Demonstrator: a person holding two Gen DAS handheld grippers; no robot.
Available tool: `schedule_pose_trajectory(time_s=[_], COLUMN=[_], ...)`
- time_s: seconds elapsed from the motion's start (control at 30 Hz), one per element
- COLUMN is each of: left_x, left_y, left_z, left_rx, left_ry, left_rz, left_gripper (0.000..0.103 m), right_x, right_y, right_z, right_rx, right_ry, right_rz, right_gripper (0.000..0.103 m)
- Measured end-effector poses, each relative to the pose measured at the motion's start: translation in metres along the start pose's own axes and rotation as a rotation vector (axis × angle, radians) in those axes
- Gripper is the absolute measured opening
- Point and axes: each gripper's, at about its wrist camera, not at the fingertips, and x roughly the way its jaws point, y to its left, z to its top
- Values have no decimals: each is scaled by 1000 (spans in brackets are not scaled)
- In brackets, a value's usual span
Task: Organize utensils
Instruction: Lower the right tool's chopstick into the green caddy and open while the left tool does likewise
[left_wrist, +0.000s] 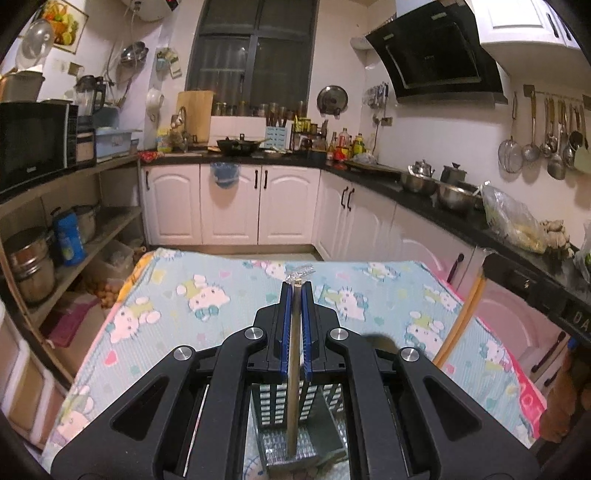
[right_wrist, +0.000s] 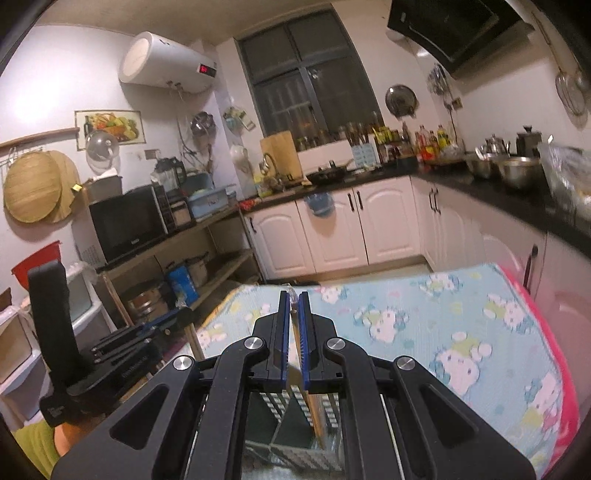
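My left gripper (left_wrist: 295, 290) is shut on a wooden chopstick (left_wrist: 293, 369) with a silver patterned top. The stick hangs down into a perforated metal utensil holder (left_wrist: 291, 428) that stands on the table below the gripper. My right gripper (right_wrist: 293, 297) is shut on another wooden chopstick (right_wrist: 309, 406), which slants down into the same metal holder (right_wrist: 288, 424). The left gripper's body (right_wrist: 74, 354) shows at the left edge of the right wrist view. The sticks' lower ends are hidden inside the holder.
The table carries a light blue cartoon-cat cloth (left_wrist: 207, 295) with a pink edge (right_wrist: 546, 332). White cabinets (left_wrist: 229, 203) and a black counter (left_wrist: 443, 199) with pots stand beyond. Open shelves (left_wrist: 55, 236) with a microwave are at the left.
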Motion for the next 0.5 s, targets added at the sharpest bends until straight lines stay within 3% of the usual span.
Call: schedule_pose_trajectory(time_s=[0.43,0.5], left_x=[-4,-5], left_y=[15,18], left_z=[-22,-24], left_rx=[-57,-65], left_ry=[34,52], left_rz=[-13,-12], left_gripper=[2,9], right_x=[-7,-10], right_y=[-12,-13], right_z=[-26,-26], right_rx=[26,31], right_ry=[32,37], right_rz=[-14,-15], right_gripper=[6,6])
